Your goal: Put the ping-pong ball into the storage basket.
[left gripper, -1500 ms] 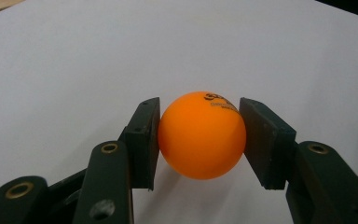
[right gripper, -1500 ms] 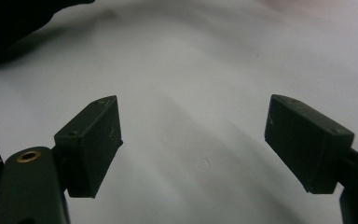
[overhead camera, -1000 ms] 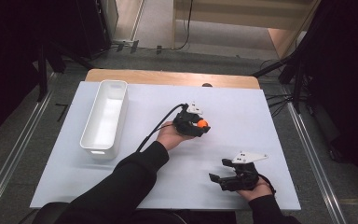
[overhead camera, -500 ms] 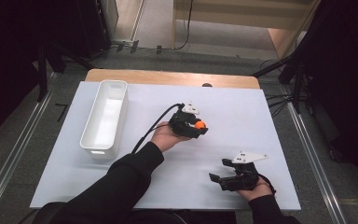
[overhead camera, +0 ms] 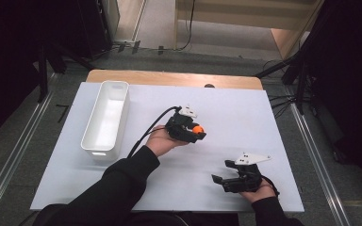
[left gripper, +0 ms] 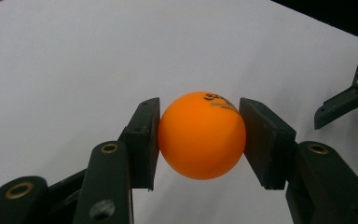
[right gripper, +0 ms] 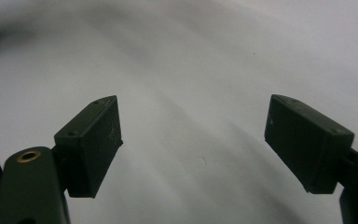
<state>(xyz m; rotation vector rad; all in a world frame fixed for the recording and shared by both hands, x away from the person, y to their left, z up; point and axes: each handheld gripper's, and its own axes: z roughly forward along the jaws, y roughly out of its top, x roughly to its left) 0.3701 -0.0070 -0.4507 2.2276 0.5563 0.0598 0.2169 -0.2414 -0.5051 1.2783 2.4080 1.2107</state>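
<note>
Two black two-jaw grippers work over the white table sheet; nearest the person, the right gripper rests low at the sheet's near right, its jaws spread wide with nothing between them; farther in, near the middle, the left gripper is clamped on a small glossy orange ball with dark print; beyond, at the far left, lies a long white plastic bin.
</note>
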